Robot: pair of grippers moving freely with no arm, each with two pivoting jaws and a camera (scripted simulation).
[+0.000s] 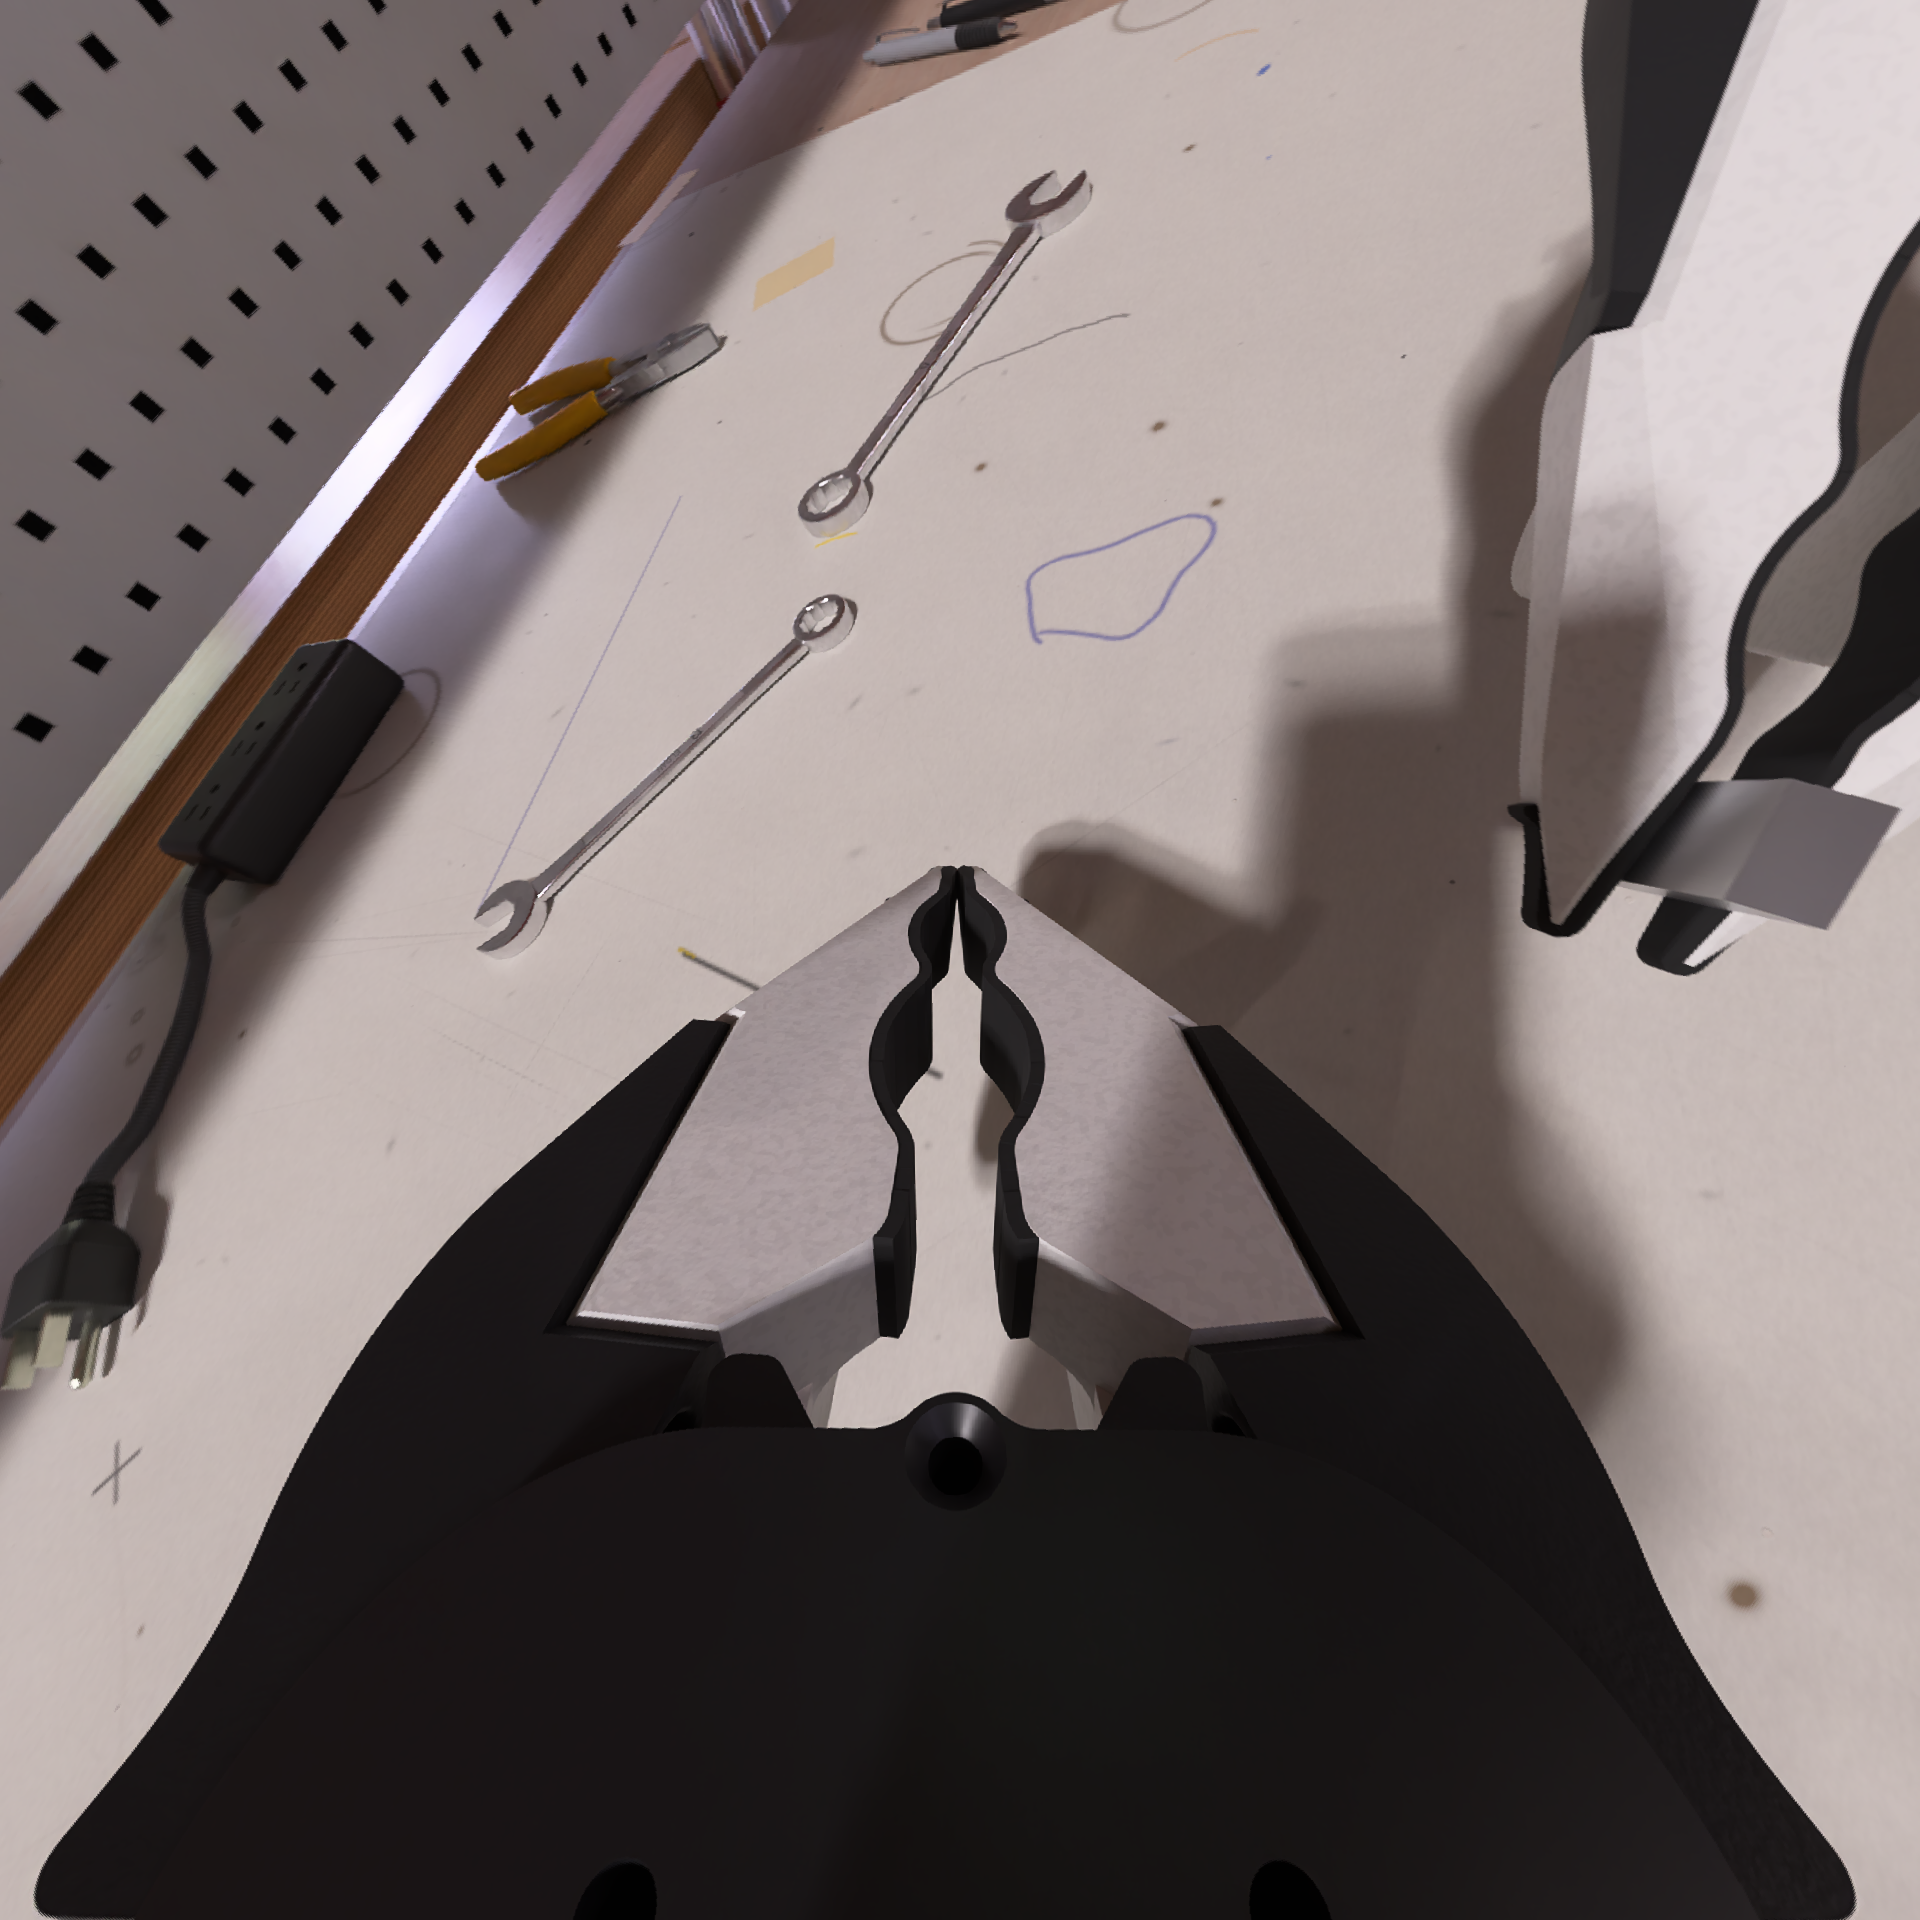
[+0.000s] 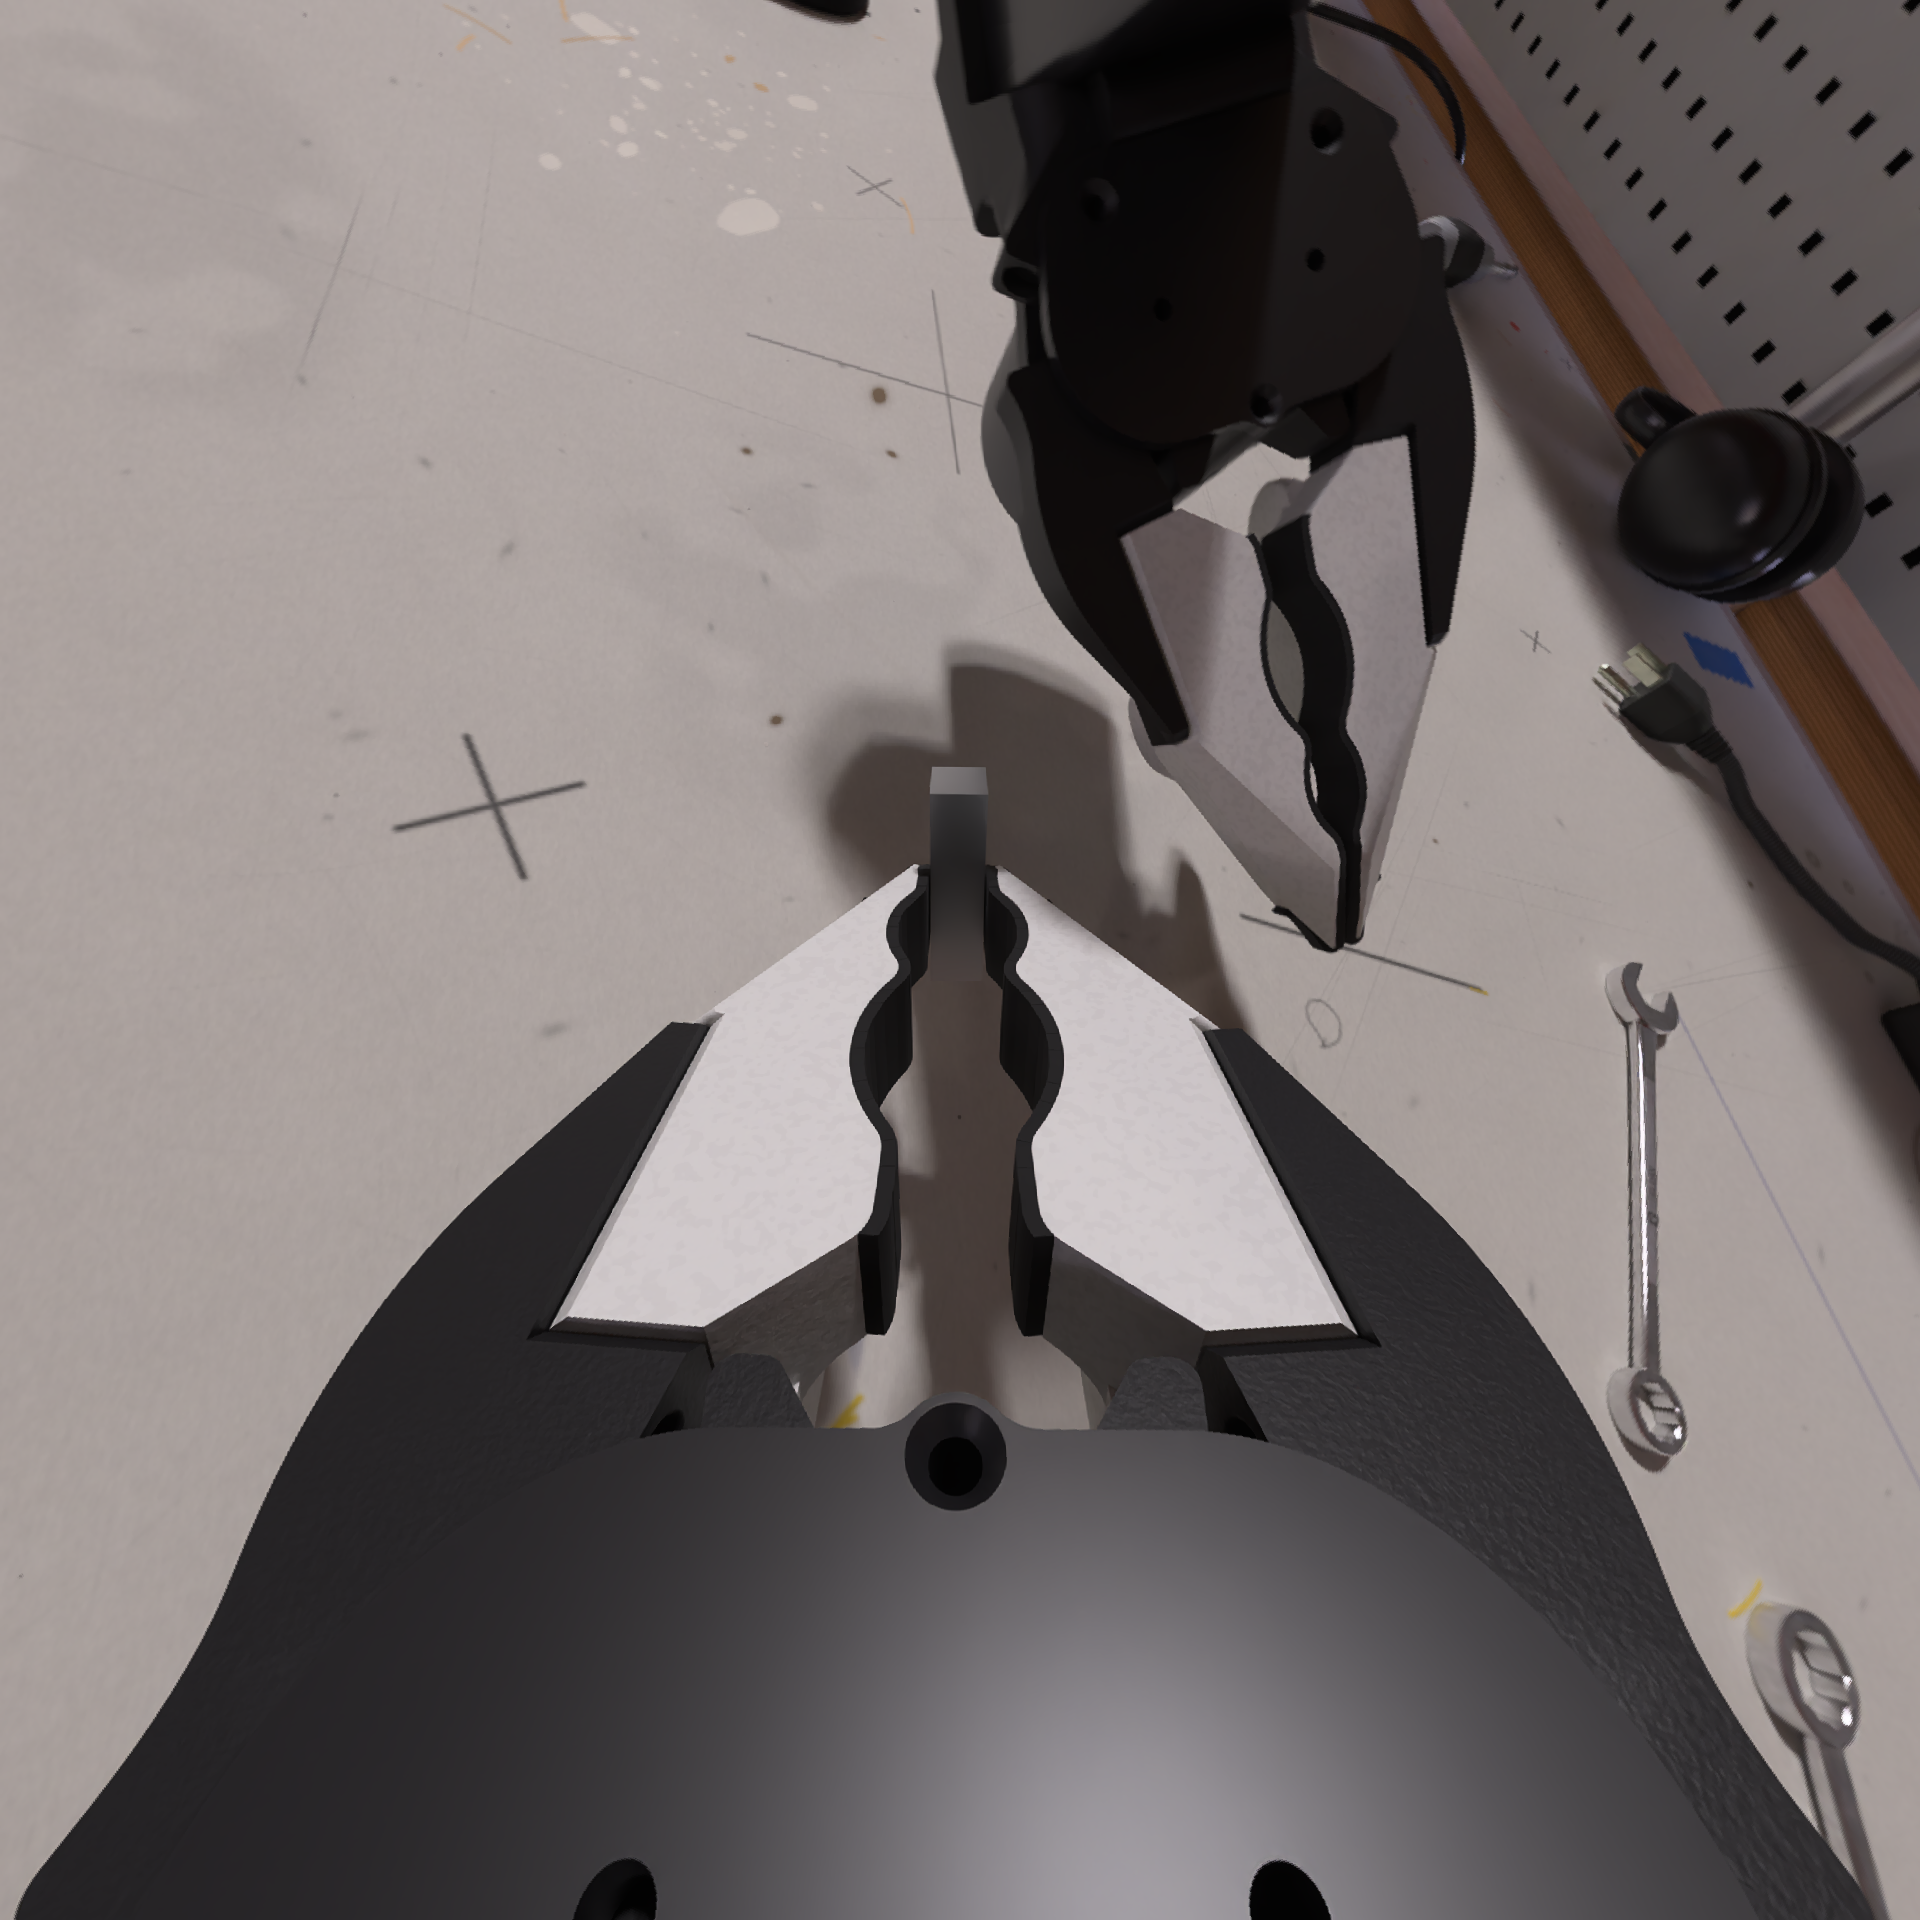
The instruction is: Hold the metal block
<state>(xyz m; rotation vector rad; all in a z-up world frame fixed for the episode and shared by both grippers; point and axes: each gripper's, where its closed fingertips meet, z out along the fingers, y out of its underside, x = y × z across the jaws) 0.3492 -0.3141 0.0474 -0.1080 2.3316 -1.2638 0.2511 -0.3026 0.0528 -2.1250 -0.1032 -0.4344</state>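
Note:
My right gripper [image 2: 956,878] is shut on the metal block [image 2: 958,821], a thin grey bar that sticks out past the fingertips above the bench. In the left wrist view the same block [image 1: 1766,857] shows at the right, clamped between the right gripper's fingers [image 1: 1621,914]. My left gripper [image 1: 956,878] is shut and empty, its tips touching, above the bench. It also shows in the right wrist view [image 2: 1340,930], to the right of the block and apart from it.
Two silver wrenches [image 1: 935,348] [image 1: 675,769] and yellow-handled pliers [image 1: 592,405] lie on the white bench. A black power strip [image 1: 281,764] with cord and plug [image 1: 62,1309] sits by the pegboard wall [image 1: 208,260]. A black knob [image 2: 1735,504] stands by the wall.

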